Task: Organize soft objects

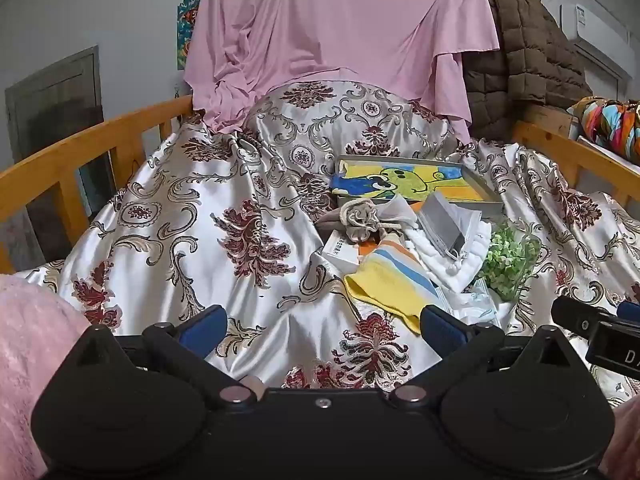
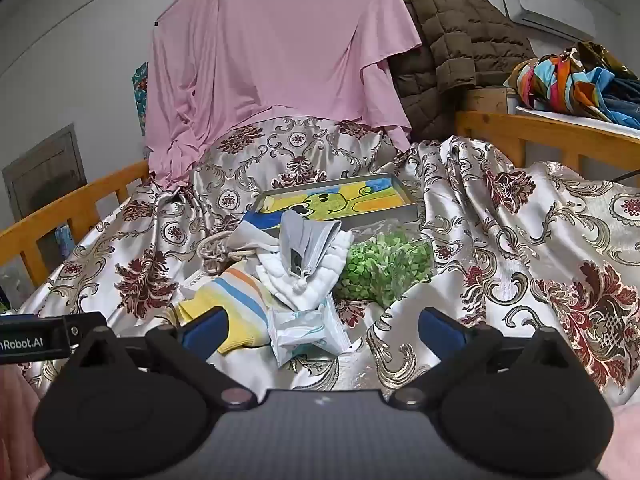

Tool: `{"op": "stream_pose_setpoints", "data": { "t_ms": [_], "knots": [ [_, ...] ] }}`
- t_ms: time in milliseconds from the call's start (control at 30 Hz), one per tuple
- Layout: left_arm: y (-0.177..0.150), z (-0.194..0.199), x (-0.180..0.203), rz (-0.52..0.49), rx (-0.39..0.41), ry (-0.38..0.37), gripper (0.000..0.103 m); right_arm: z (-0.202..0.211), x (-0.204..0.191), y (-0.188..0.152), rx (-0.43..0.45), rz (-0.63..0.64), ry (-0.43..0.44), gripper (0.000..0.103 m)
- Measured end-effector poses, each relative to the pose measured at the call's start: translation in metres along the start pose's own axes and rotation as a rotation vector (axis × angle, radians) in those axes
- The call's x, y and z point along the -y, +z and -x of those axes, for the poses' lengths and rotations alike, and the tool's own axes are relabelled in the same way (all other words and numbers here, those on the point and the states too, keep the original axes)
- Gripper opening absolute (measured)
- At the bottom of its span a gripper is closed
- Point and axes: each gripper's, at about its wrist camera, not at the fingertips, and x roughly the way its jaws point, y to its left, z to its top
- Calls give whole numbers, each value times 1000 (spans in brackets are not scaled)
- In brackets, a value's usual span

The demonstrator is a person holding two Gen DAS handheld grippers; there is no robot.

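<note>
Both pairs of jaws stand spread wide with nothing between them: the left gripper (image 1: pixel 323 326) hovers over bare cloth beside the pile, and the right gripper (image 2: pixel 322 328) hovers just before the pile, its left pad overlapping the yellow cloth in its own view.

Largest is the satin bedspread (image 1: pixel 180 216), silver with dark red flowers, rumpled over a bed with orange wooden rails (image 1: pixel 80 148). Behind it hangs a pink sheet (image 2: pixel 272 52), and to the right of that a brown quilted jacket (image 2: pixel 448 40). A bundle of bright multicoloured cloth (image 2: pixel 560 76) lies on a ledge past the right rail.

On the bedspread, right of centre, sits the pile of soft things. At its far side lies a shallow grey tray (image 2: pixel 392 210) holding a yellow, green and blue picture. Against the tray rests a clear bag of green leaves (image 2: pixel 384 264). Left of the leaves a white knitted cloth (image 2: pixel 316 276) carries a folded grey face mask (image 2: pixel 308 236). Nearer lies a yellow cloth with blue and orange stripes (image 1: pixel 396 276). Beside it sits a clear packet of pale blue masks (image 2: pixel 308 332). A beige drawstring pouch (image 1: pixel 360 220) lies at the pile's left, above a small white box (image 1: pixel 340 250).
</note>
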Motion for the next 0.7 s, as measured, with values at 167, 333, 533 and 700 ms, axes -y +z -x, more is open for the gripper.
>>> {"op": "stream_pose_setpoints", "data": {
  "t_ms": [167, 333, 533, 700],
  "knots": [
    [0, 0, 0, 1, 1, -1, 102, 0, 0, 0, -1, -4, 2, 103],
    [0, 0, 0, 0, 1, 0, 102, -1, 0, 0, -2, -3, 0, 103],
    [0, 0, 0, -1, 0, 1, 102, -1, 0, 0, -4, -2, -2, 103],
    [0, 0, 0, -2, 0, 1, 102, -2, 0, 0, -6, -2, -3, 103]
  ]
}}
